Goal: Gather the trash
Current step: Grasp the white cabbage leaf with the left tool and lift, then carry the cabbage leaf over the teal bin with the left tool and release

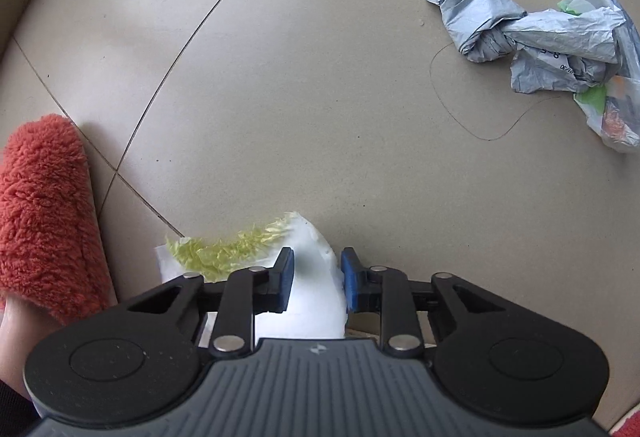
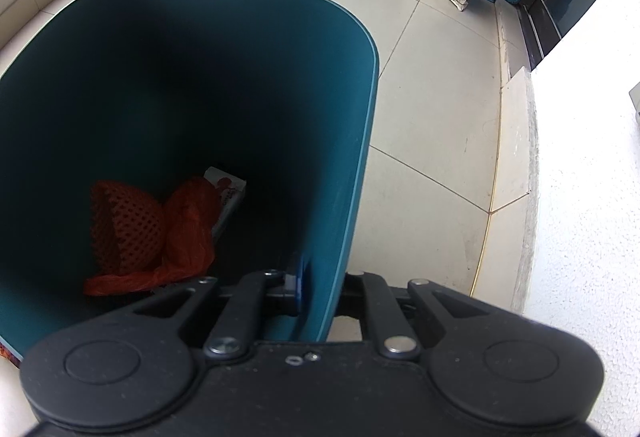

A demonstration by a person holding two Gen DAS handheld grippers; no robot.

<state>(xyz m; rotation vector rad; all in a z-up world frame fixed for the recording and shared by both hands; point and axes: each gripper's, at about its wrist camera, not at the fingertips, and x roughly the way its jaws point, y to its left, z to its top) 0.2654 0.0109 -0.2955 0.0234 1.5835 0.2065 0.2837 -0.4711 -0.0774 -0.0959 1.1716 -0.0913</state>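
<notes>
Floor-level collection of trash, seen from both wrist cameras. The left hand-held gripper [image 1: 316, 277] is pointed straight down over a white crumpled paper wad with a yellow-green shredded leaf fringe [image 1: 308, 277], which lies on the beige tiled floor [image 1: 280, 77]. The blue pads [image 1: 286, 279] are drawn in against the wad's two flanks, so that it is pinched between them; the leafy fringe is left outside the grip, trailing toward the red fluffy slipper [image 1: 44, 213]. A second item, the grey twisted plastic bag bundle [image 1: 536, 41], is seen well apart on the floor, its long axis running away to the upper right of this gripper. The right hand-held gripper [image 2: 320, 289] is pressed together on the near wall of the dark teal plastic waste bin [image 2: 352, 157], one pad inside and one outside. Orange mesh netting [image 2: 124, 225] is already held at the bin's bottom. The coming move is judged to be a lift of the wad toward the bin mouth, the left hand being the nearer.
</notes>
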